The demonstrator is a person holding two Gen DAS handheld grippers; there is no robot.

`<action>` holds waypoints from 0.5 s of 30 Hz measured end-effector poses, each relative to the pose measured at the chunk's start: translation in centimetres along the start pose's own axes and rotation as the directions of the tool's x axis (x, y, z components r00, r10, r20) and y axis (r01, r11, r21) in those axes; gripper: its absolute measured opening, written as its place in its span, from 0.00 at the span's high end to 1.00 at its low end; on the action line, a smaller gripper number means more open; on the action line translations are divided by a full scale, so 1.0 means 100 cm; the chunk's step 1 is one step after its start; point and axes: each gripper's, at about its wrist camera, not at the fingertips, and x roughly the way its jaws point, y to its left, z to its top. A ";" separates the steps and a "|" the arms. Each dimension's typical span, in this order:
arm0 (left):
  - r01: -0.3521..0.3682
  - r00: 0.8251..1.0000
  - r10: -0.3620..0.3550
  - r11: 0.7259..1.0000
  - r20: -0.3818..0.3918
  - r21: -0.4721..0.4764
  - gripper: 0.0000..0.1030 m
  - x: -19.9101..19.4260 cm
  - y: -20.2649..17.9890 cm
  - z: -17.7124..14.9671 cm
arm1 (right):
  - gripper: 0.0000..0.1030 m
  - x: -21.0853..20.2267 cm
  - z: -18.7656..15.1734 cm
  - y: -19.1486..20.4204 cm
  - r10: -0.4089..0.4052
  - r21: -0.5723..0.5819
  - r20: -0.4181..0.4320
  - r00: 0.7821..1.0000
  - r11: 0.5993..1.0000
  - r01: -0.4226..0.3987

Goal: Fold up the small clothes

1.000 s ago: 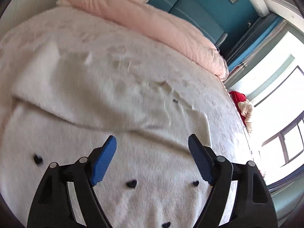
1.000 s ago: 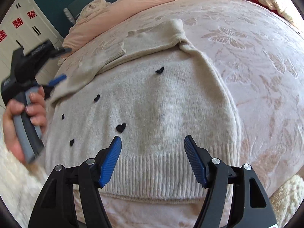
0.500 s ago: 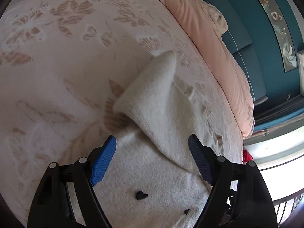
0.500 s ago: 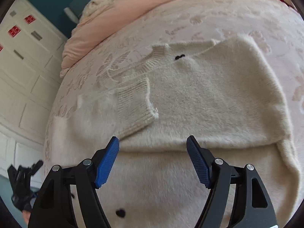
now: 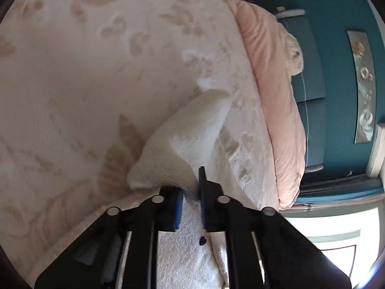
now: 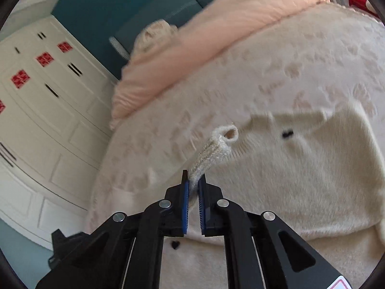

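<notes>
A cream knitted sweater with small black hearts lies on the bed, one sleeve folded across its body. My right gripper has its jaws closing on the ribbed cuff of that sleeve. The pads pinch the cuff, which stands up off the sweater. In the left wrist view the sweater's folded shoulder corner rises in front of my left gripper. Its jaws are closing on that fold's edge, with fabric pressed between the blue pads.
The bed has a pale floral cover with a pink duvet rolled along the headboard side. A teal padded headboard, a white wardrobe and a bright window surround it.
Both grippers stood open over the sweater and now pinch fabric. The left swung over to the folded shoulder corner; the right moved up to the sleeve cuff and raised it.
</notes>
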 end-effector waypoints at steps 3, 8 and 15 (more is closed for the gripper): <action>-0.039 0.999 0.038 0.988 0.008 0.150 0.91 0.004 -0.024 -0.005 | 0.94 -0.039 0.011 -0.006 -0.018 -0.090 0.127 0.992 0.995 0.029; -0.215 0.975 0.223 0.935 0.002 0.283 0.93 0.038 -0.026 -0.034 | 0.95 0.029 -0.029 -0.106 -0.305 -0.043 -0.199 0.931 0.952 0.303; -0.254 0.965 0.260 0.917 0.021 0.307 0.93 0.042 -0.011 -0.038 | 0.95 0.017 -0.028 -0.123 -0.244 0.030 -0.167 0.955 0.967 0.252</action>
